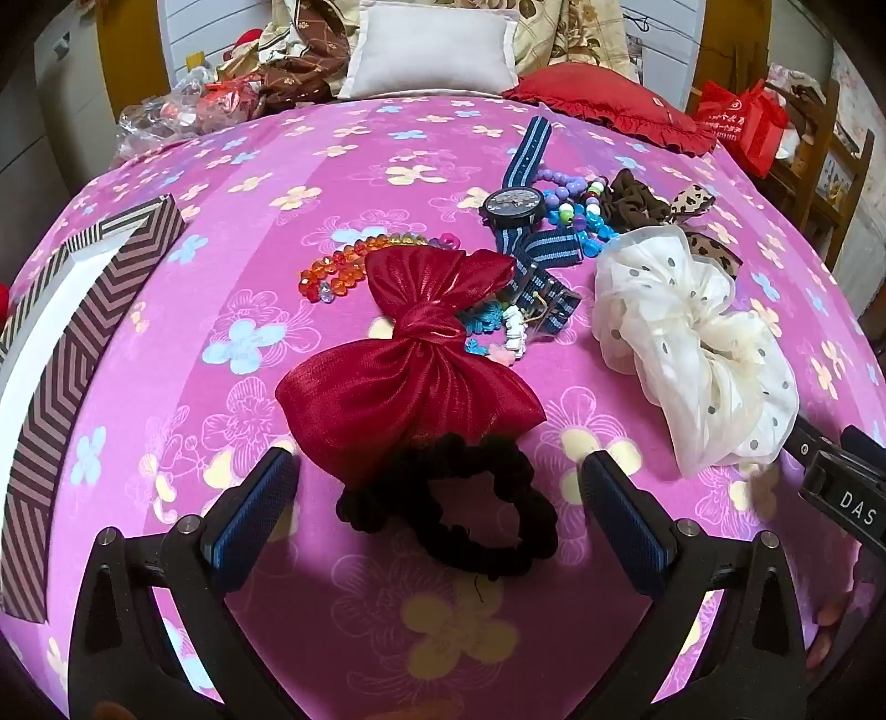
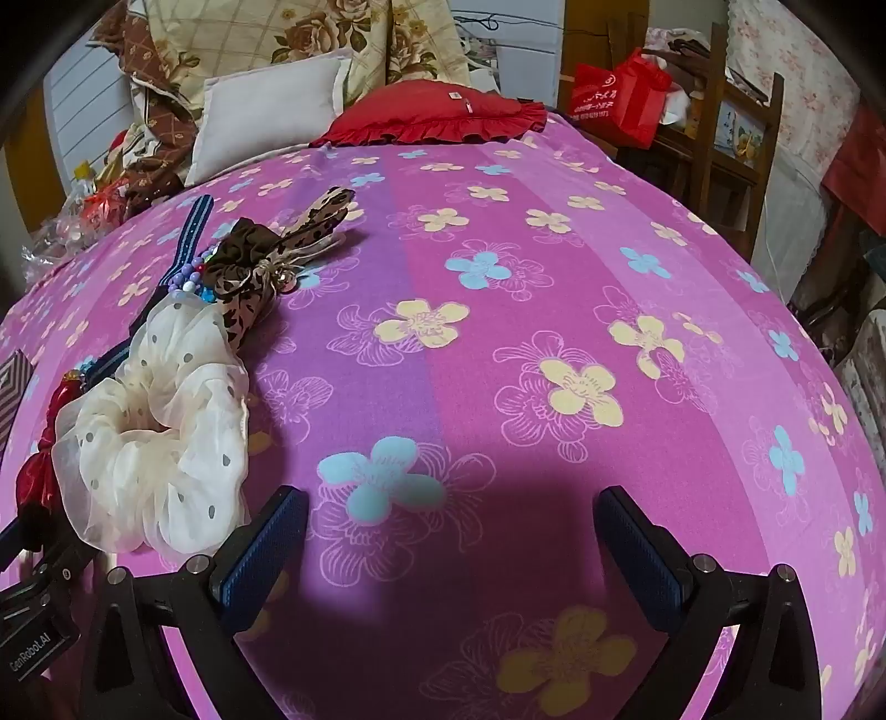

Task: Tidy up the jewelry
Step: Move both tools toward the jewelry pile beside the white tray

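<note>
A red bow with a black hair tie [image 1: 448, 498] lies on the pink flowered bedspread [image 1: 277, 166]. My left gripper [image 1: 440, 498] is open, its fingers on either side of the black tie. Behind lie orange beads [image 1: 338, 271], a blue-strapped watch [image 1: 512, 207], coloured bead bracelets [image 1: 576, 205], a brown scrunchie [image 1: 631, 199], a leopard bow [image 1: 692, 202] and a white dotted scrunchie [image 1: 692, 343]. My right gripper [image 2: 451, 531] is open and empty over bare bedspread, with the white scrunchie [image 2: 155, 437] to its left. The right gripper's body shows in the left wrist view [image 1: 841, 482].
A striped open box [image 1: 72, 354] lies at the left of the bed. A white pillow [image 1: 432, 50] and red cushion [image 1: 609, 105] lie at the far end. A red bag [image 2: 620, 94] and wooden chair [image 2: 720, 138] stand beyond the right edge.
</note>
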Demonstrator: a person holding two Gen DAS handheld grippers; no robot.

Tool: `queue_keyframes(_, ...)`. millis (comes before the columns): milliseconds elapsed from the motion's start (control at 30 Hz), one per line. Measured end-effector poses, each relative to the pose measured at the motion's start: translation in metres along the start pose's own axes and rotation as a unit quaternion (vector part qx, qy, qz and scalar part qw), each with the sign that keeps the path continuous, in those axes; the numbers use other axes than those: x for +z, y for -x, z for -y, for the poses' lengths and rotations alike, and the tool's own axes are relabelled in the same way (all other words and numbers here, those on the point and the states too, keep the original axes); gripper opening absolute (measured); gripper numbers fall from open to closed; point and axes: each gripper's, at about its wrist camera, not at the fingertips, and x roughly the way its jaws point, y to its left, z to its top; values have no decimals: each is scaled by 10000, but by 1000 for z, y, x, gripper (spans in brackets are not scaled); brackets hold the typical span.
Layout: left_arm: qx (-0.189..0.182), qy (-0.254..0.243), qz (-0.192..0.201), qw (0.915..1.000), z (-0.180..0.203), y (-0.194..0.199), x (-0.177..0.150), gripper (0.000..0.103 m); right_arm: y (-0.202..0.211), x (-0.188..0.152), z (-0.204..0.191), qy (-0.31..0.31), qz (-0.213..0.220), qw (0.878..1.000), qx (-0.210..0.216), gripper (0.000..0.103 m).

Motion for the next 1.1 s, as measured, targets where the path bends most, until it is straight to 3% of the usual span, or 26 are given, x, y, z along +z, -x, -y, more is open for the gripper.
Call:
queue_keyframes(333,29,10,-4,10000,0,0,1,103,-1,1,0,12,-1,10000,13,103)
queue_keyframes(533,-110,24,-287,9995,-13,19,-7,97,3,1,1,194,-140,9996,149,103)
queue_keyframes(633,-151,116,9,9998,-26,55,-16,97,16,-17,-1,78,-65,9999,56,103)
queue_keyframes(767,-56,149,444,9989,-44,106,-25,97,42,-37,-14,179,123,9996,-193,83)
queue_keyframes(933,106,114,893,9959,-62,161,-35,97,104,-60,-30,245,720,9971,-37,83)
queue_keyframes(1100,146,13,1023,9946,-69,196,-46,97,157,-70,-46,241,1011,9944,187,83)
